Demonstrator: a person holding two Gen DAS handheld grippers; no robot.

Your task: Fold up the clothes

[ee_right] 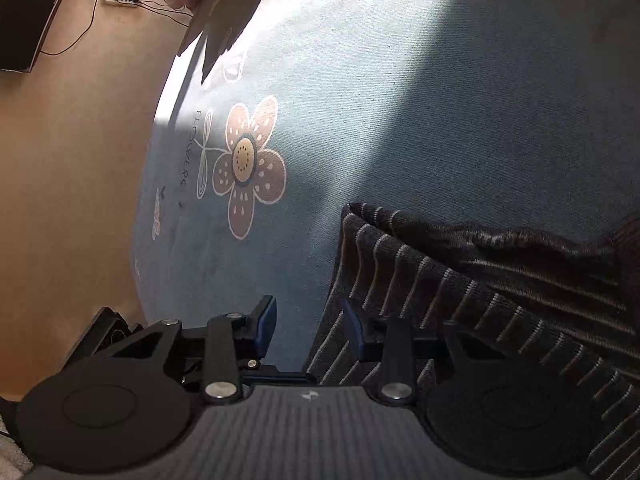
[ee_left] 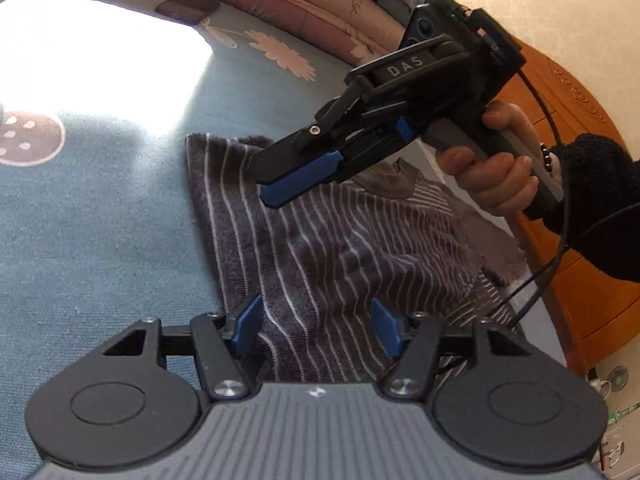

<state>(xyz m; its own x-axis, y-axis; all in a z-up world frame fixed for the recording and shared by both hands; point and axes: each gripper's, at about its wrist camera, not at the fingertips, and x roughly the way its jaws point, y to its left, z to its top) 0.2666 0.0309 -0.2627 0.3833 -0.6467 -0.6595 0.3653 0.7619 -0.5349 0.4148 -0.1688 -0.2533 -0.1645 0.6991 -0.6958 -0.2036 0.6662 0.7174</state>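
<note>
One dark striped knit top [ee_left: 320, 240], soft, limp and light, is laid on the blue bed cover [ee_left: 100, 220], best pinched at a hem corner; left gripper [ee_left: 316, 330] and right gripper [ee_right: 310, 330] are held part-open, empty.

I count one striped garment [ee_left: 340, 240], two grippers, left [ee_left: 316, 330] and right [ee_left: 280, 184], one hand [ee_left: 492, 160], one blue bedspread [ee_left: 100, 220].

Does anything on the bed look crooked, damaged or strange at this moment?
Nothing is damaged or spilled. The striped garment lies rumpled on the blue bedspread: its far corner is bunched and the stripes run wavy. Normal for a fold not yet finished.
</note>
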